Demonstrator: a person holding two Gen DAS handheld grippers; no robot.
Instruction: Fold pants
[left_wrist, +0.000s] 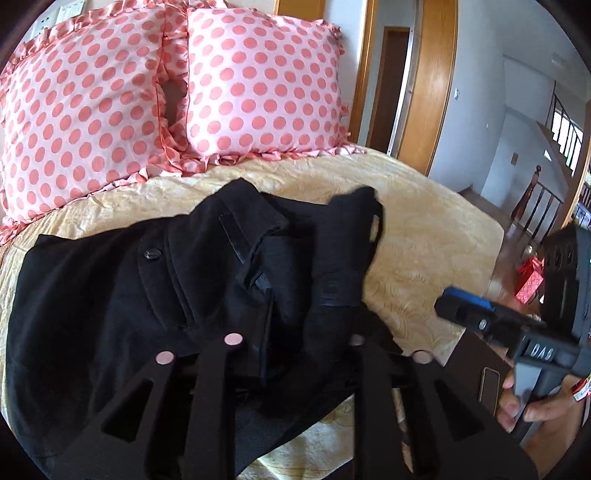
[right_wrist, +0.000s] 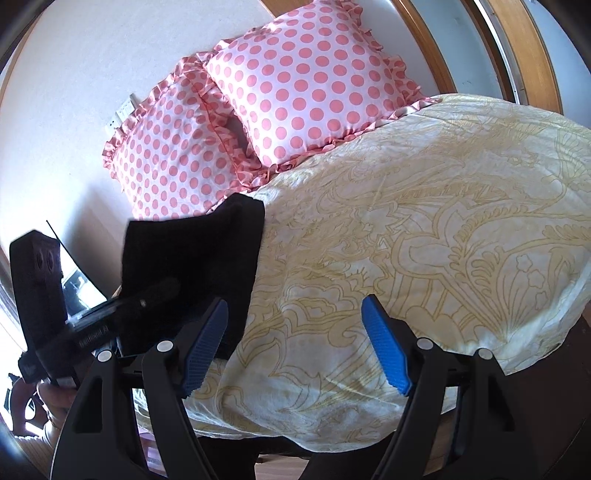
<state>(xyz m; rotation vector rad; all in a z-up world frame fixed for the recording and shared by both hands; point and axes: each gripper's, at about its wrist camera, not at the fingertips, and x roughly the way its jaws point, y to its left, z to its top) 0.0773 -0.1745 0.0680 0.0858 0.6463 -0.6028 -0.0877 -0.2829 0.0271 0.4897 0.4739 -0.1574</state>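
Black pants (left_wrist: 155, 288) lie bunched on the yellow patterned bedspread (left_wrist: 424, 229), waistband and button facing up. My left gripper (left_wrist: 295, 350) is over the pants, and the cloth drapes across its fingers and hides the tips, so its state is unclear. In the right wrist view a raised black fold of the pants (right_wrist: 195, 258) hangs by the left gripper (right_wrist: 147, 295). My right gripper (right_wrist: 295, 343) is open and empty above the bedspread (right_wrist: 424, 240), its blue pads (right_wrist: 388, 350) apart. It also shows at the right of the left wrist view (left_wrist: 465, 310).
Two pink polka-dot pillows (left_wrist: 177, 88) lean against the wall at the head of the bed. A wooden door frame (left_wrist: 432, 81) and a hallway with a railing lie to the right. A red bag (left_wrist: 530, 280) sits on the floor beside the bed.
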